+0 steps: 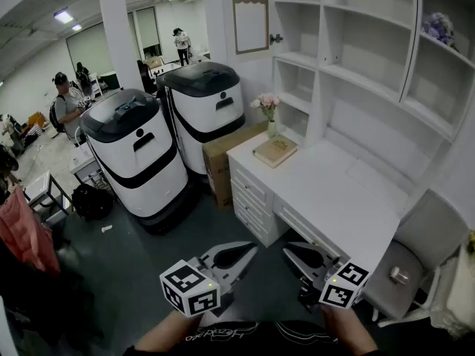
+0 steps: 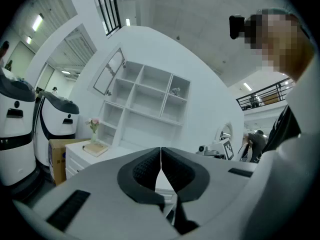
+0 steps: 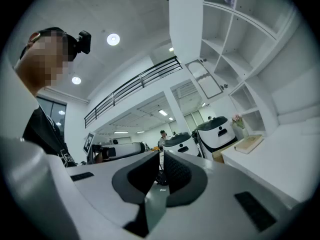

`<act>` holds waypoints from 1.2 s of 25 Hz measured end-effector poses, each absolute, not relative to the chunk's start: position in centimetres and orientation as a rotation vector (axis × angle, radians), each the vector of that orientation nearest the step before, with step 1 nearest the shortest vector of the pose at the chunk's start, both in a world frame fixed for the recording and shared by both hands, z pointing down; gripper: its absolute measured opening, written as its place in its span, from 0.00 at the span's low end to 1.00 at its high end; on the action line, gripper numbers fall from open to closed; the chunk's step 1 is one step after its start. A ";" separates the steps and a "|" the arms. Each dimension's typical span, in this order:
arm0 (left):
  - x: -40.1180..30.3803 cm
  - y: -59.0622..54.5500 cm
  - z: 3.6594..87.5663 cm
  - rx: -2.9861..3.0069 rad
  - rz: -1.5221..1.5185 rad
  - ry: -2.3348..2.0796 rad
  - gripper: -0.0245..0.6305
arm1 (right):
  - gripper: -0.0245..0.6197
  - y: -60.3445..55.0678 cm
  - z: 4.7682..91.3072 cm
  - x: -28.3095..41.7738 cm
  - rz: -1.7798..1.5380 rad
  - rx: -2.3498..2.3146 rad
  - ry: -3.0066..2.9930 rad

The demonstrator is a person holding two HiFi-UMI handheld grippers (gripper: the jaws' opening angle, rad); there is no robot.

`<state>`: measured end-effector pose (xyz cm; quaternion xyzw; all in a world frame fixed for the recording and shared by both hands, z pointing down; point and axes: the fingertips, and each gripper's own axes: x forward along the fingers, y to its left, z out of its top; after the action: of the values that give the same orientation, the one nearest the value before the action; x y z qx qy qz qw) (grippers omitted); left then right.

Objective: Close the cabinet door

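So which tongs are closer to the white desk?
Right. The right tongs are just in front of the desk's drawers, near its front edge. The left tongs are further left, over the dark floor.

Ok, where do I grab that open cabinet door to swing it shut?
The cabinet door stands swung wide open, left of the shelves. Probably pinch its frame along the left edge, farthest from the shelves, coming from the left.

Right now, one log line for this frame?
cabinet door: open, untouched | left claw: shut, empty | right claw: open a crack, empty | both: low, short of desk
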<state>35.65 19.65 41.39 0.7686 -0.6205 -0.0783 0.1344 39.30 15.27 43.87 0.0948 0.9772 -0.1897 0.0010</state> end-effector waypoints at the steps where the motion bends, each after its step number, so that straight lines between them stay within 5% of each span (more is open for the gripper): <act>1: 35.2 19.8 41.4 2.226 -0.225 -1.807 0.07 | 0.13 15.3 43.9 38.8 -0.609 0.306 3.062; 30: 19.0 20.8 41.0 2.249 -0.310 -1.840 0.07 | 0.13 15.7 42.6 22.9 -0.509 0.348 3.099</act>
<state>19.02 20.84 41.00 0.7649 -0.6260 -0.1054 0.1094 22.94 15.72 42.58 0.1102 0.9807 -0.1612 -0.0092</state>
